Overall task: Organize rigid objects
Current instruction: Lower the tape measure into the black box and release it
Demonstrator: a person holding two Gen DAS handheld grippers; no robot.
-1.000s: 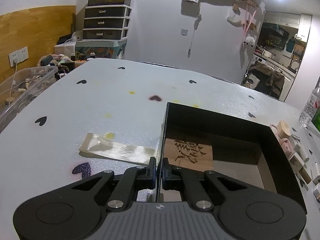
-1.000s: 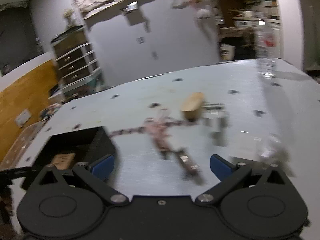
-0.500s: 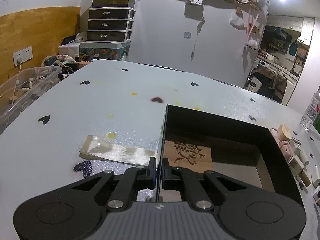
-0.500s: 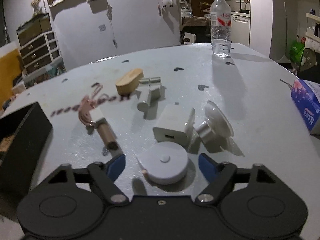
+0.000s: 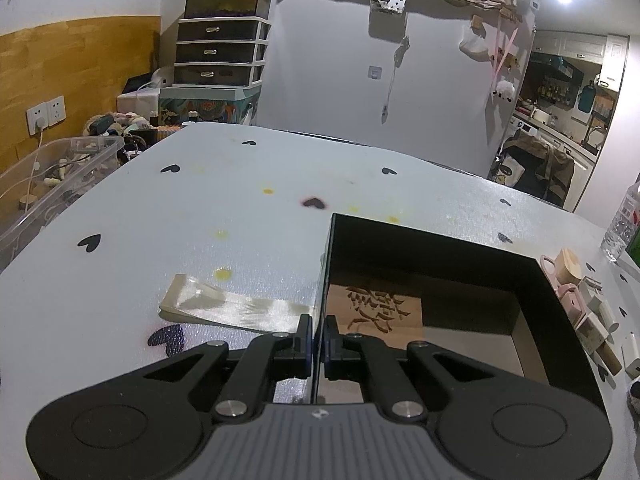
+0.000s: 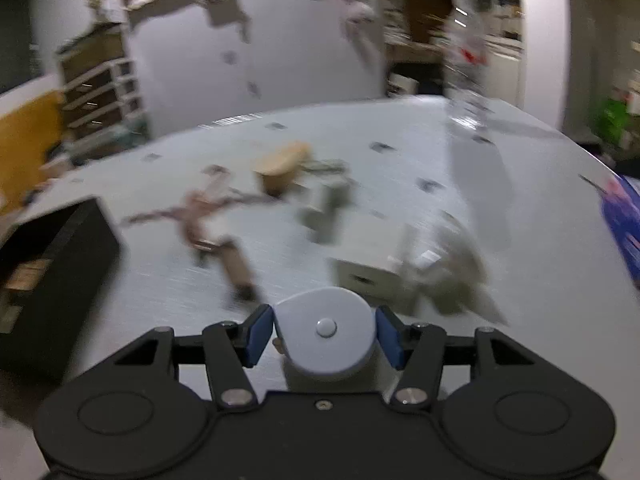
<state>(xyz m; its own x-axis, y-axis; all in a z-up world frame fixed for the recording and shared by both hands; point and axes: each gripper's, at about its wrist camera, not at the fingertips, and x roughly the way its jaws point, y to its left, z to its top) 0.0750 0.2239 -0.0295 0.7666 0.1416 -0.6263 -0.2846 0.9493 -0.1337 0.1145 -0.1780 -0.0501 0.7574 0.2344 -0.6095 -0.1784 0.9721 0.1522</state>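
A pale table (image 5: 248, 208) printed with small black hearts was seen in a cluttered room, with a stack of drawers (image 5: 220, 54) against the far wall and a clear plastic bin (image 5: 52, 184) off the table's left edge. Much bare surface lay open on the left and far sides of the table.

A black box (image 5: 540, 280) stood open near the front, a wooden tile (image 5: 378, 306) with carved characters lying flat on its floor at the left; the remainder of the floor was seen bare. The left gripper (image 5: 317, 338) was closed onto the box's thin left wall, one finger inside and one outside. A strip of shiny ribbon (image 5: 236, 306) lay flat just outside that wall, its end reaching the outer finger.

In the right wrist view, which was heavily blurred, a round white disc (image 6: 326, 326) with a small central button was pinched between the blue pads (image 6: 258, 332) of the right gripper (image 6: 325, 334). Whether the disc was touching the table could not be told. Beyond it lay a white cube (image 6: 376, 256), a brown stick (image 6: 236, 268), a pink piece (image 6: 196, 210) and a wooden block (image 6: 282, 166), loosely spread between the box's right wall and the table's right edge, where a blue packet (image 6: 624, 220) sat. A water bottle (image 5: 624, 220) stood near the far right edge.
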